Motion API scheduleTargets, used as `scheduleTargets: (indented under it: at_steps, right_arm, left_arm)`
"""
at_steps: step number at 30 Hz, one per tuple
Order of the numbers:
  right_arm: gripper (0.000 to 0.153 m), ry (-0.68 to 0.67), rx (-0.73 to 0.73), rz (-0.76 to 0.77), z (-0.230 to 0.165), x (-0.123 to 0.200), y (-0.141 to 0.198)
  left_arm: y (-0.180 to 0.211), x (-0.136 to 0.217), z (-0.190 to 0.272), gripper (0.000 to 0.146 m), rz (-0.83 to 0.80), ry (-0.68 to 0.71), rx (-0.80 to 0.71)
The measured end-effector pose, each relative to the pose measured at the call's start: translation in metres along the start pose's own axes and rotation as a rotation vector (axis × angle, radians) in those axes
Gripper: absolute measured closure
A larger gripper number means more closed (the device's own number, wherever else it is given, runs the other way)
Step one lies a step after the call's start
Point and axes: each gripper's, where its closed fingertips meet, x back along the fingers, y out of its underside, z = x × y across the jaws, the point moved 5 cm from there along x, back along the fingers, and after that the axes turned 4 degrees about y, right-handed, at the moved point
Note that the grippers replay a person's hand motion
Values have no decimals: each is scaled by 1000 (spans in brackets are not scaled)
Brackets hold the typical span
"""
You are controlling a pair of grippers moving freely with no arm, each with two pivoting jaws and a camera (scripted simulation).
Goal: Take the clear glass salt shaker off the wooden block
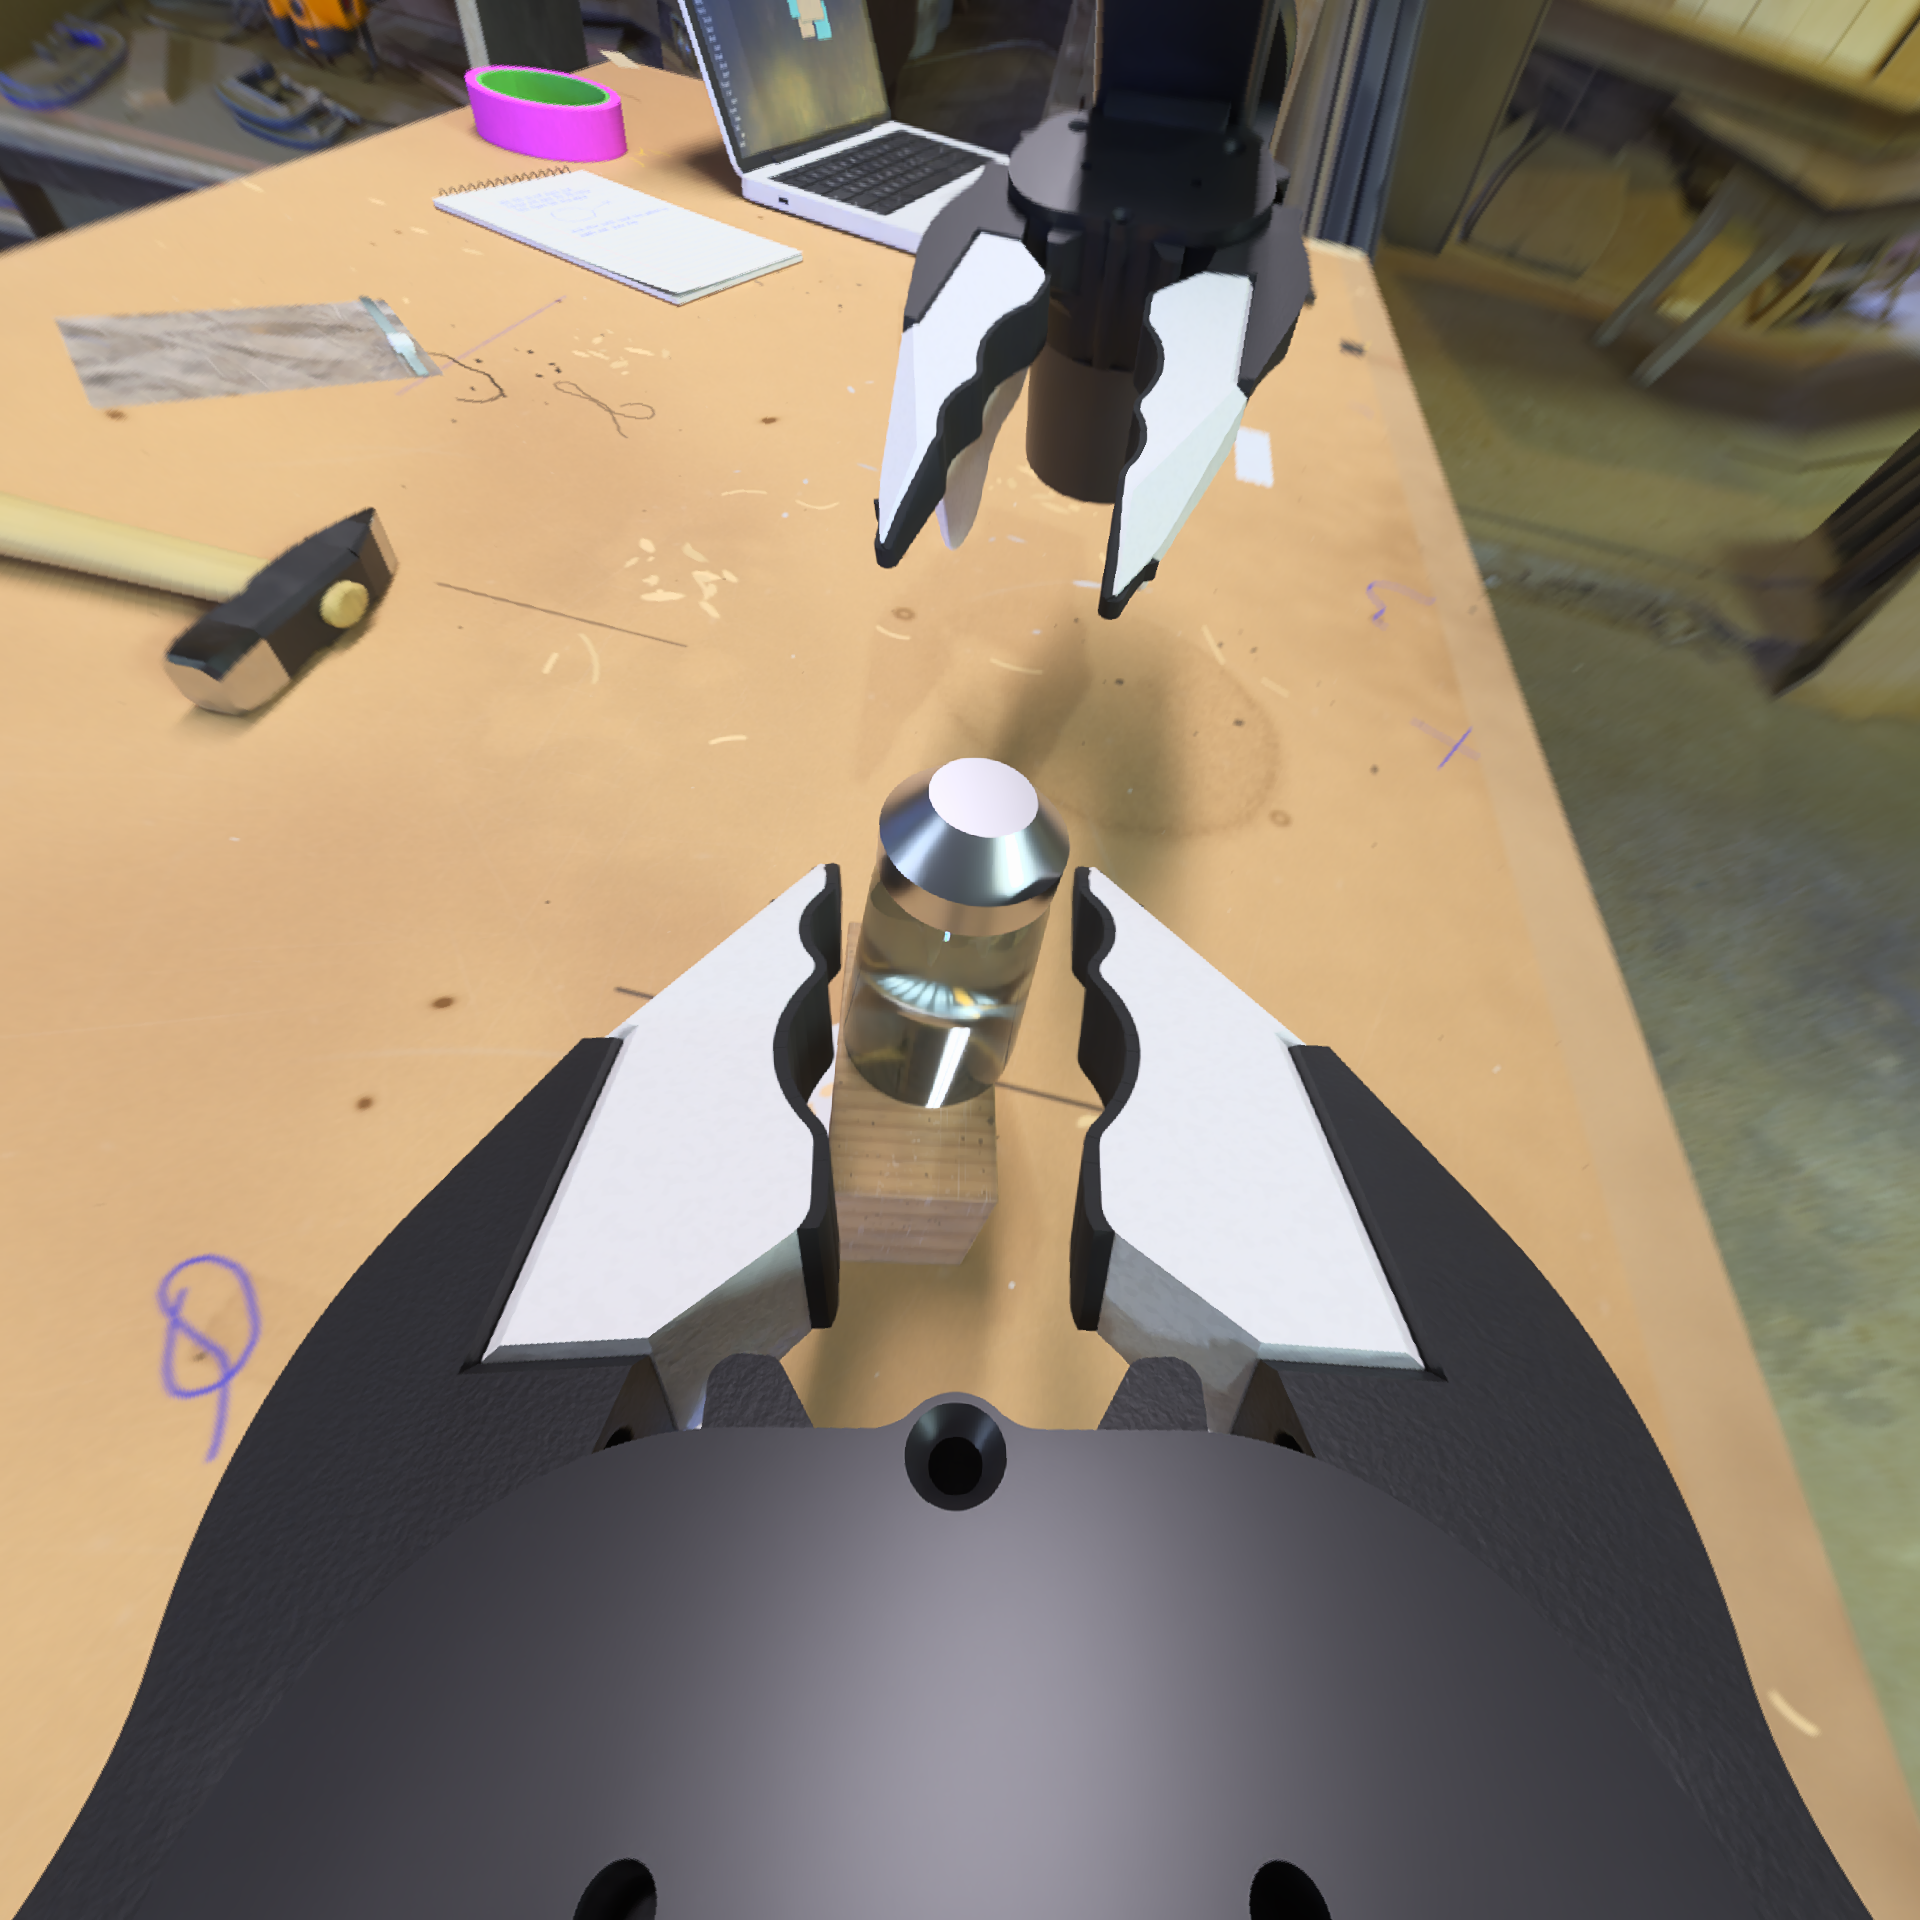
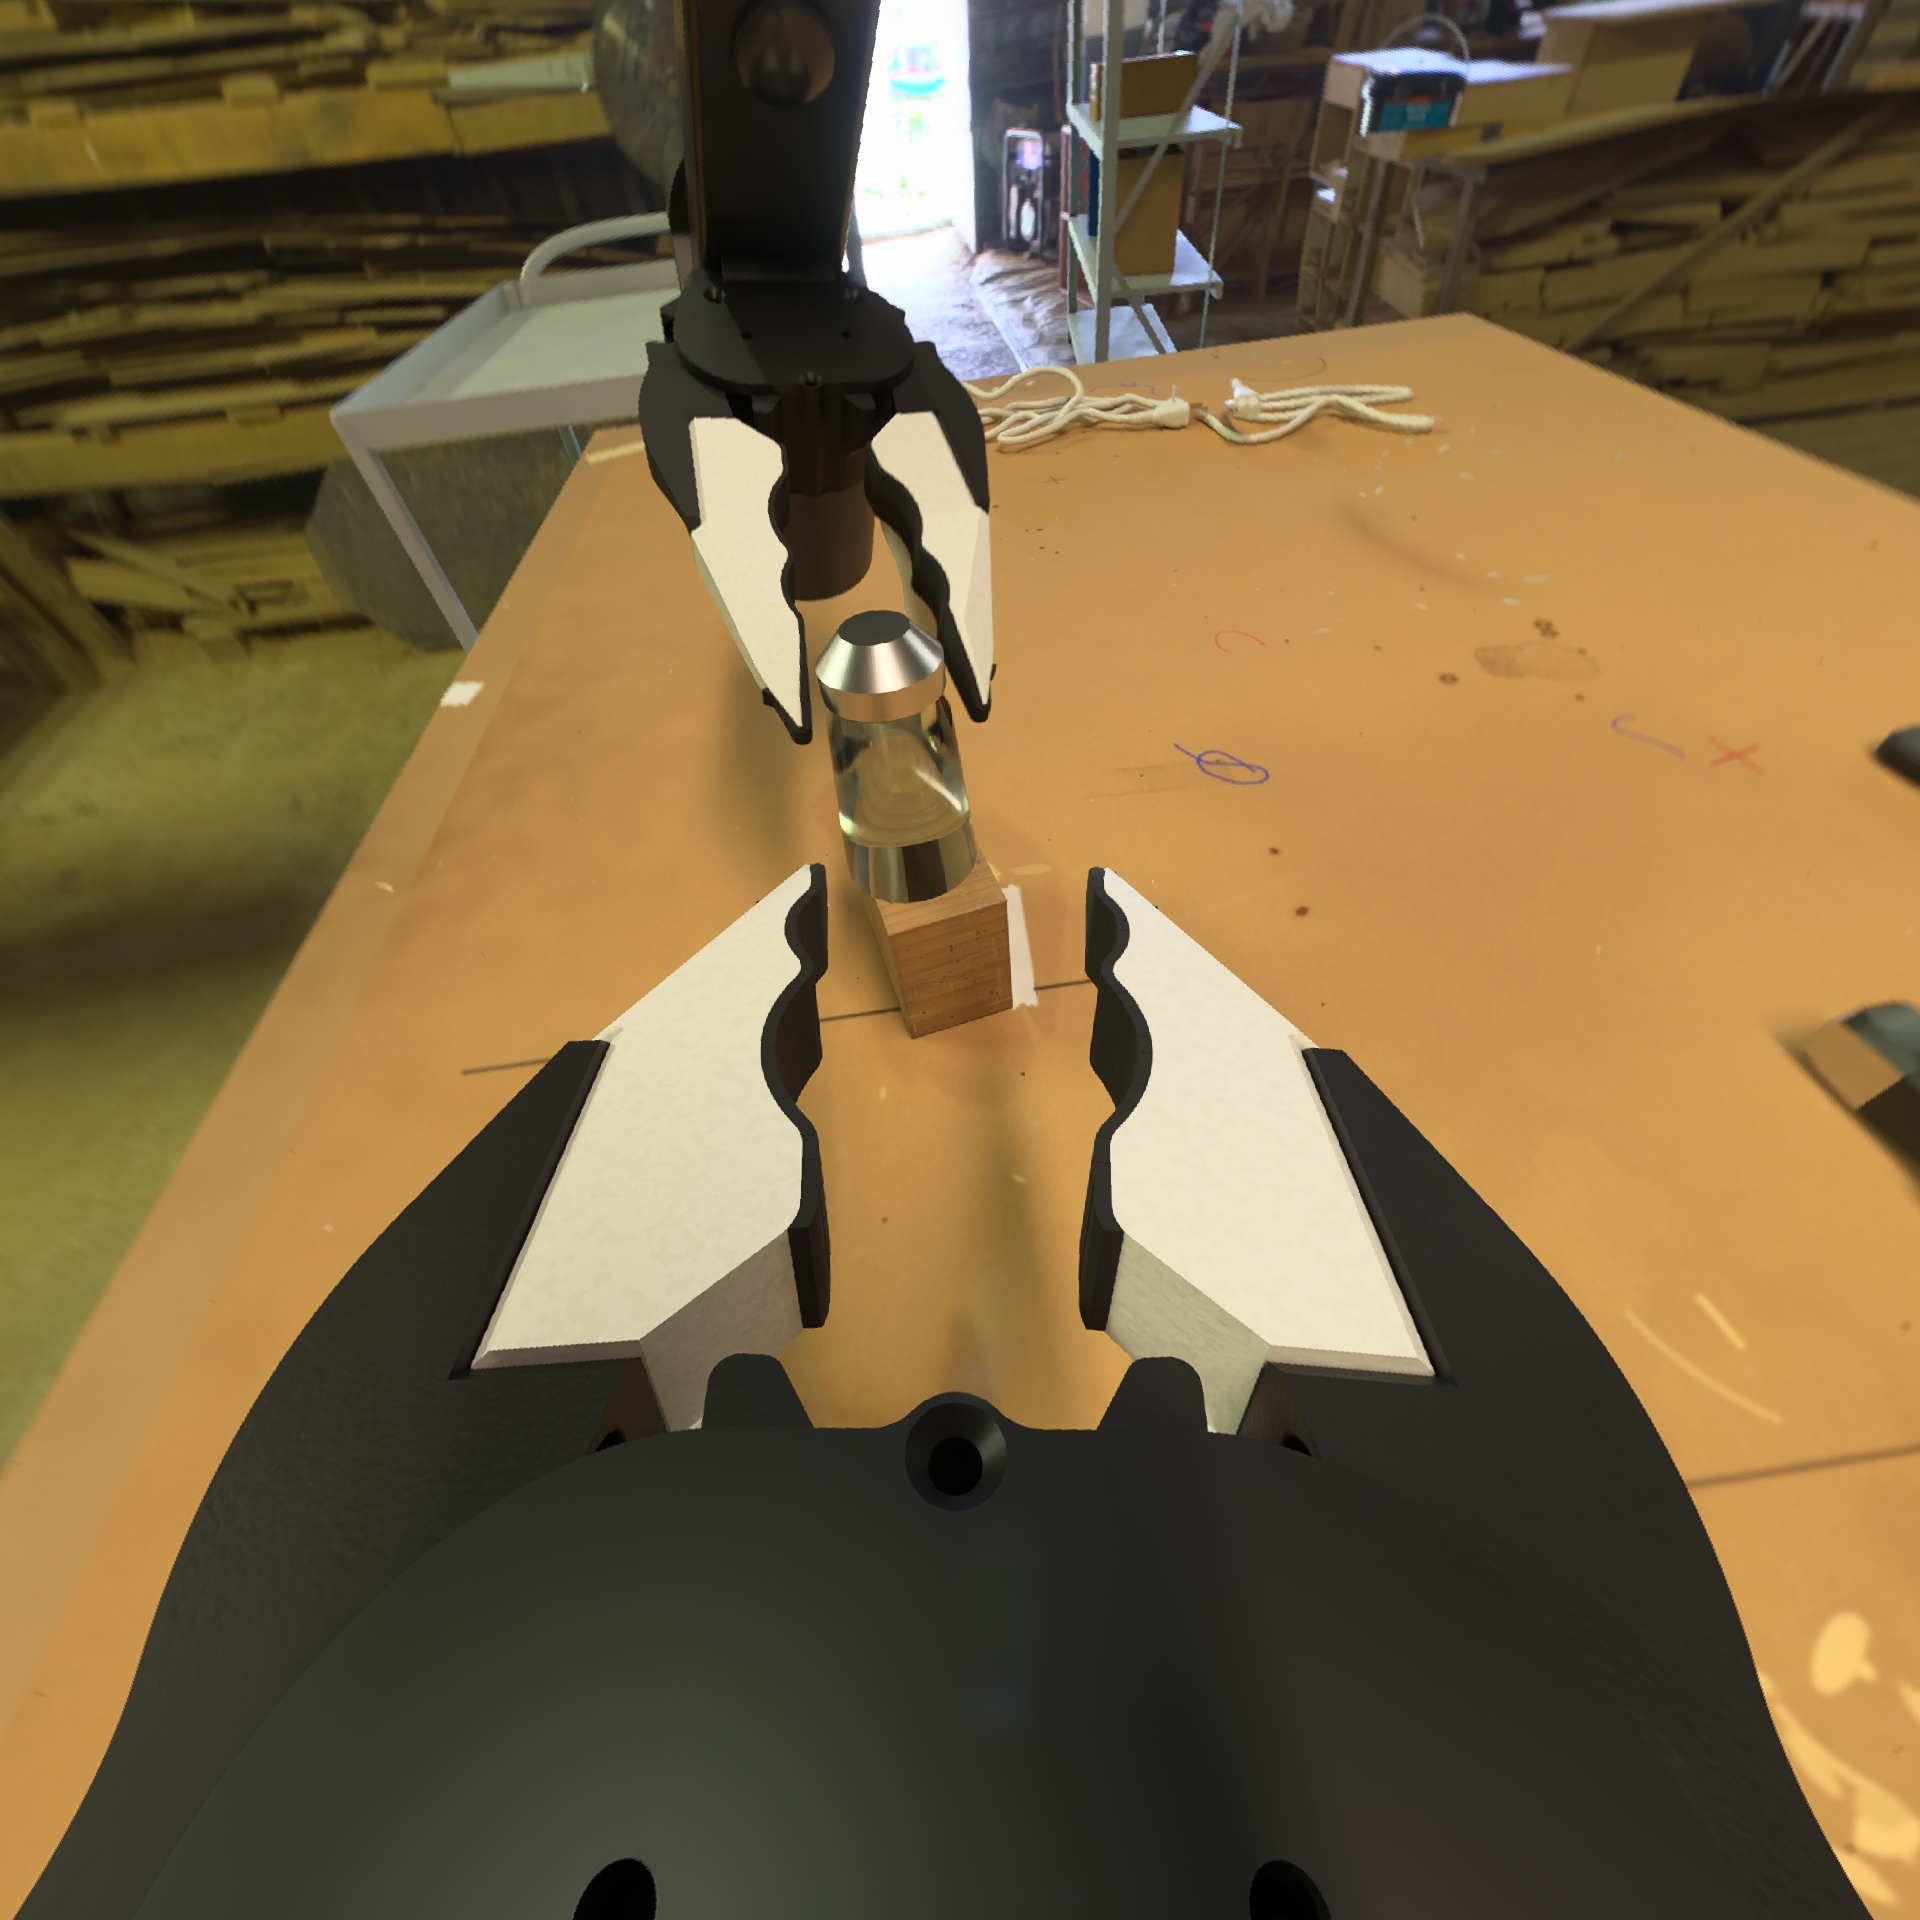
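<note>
The shaker (image 1: 951, 935) stands upright on the block (image 1: 914, 1174), which rests on the worktop (image 1: 520, 831) near one long edge, roughly midway along it. It has a clear glass body and a conical metal cap with a flat top.

The left hand-held gripper (image 1: 954, 883) is spread, its fingers on either side of the shaker. In the left wrist view the left finger (image 1: 727, 1060) seems to lie against the glass, while the right finger shows a gap; whether any pad truly touches cannot be told. In the right wrist view the same gripper (image 2: 883, 717) comes down from above, its tips flanking the cap.

The right hand-held gripper (image 2: 956, 883) is spread too and holds nothing. It faces the block (image 2: 951, 956) and shaker (image 2: 899, 769) from the opposite side, with its tips just short of the block. From the left wrist view it (image 1: 1003, 582) hangs above the worktop, well apart from the shaker.

Toward the far corner lie a hammer (image 1: 260, 613), a notepad (image 1: 623, 234), a pink tape roll (image 1: 545, 109) and an open laptop (image 1: 831, 125). A white rope (image 2: 1195, 410) lies by the opposite end edge.
</note>
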Motion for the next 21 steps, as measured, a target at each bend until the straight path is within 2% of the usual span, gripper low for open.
scheduleTargets:
  at_steps: [2,5,7,15,17,21]
  right_arm:
    - [104,1,-92,3,6,2,-1]
    - [103,-26,-319,20,19,11,-5]
    - [102,-33,-406,78,26,21,-8]
    - [82,283,-324,169,31,94,3]
    - [76,351,-288,128,22,106,10]
    - [62,351,-227,11,9,111,22]
  left_arm:
    - [-3,-4,-6,109,27,35,82]
    - [-11,-13,-16,109,51,162,322]
    - [-15,-21,-23,109,88,236,404]
    - [-15,-52,-41,109,144,333,534]
    - [-17,-58,-42,109,103,335,499]
    - [-40,-70,-34,109,-34,383,324]
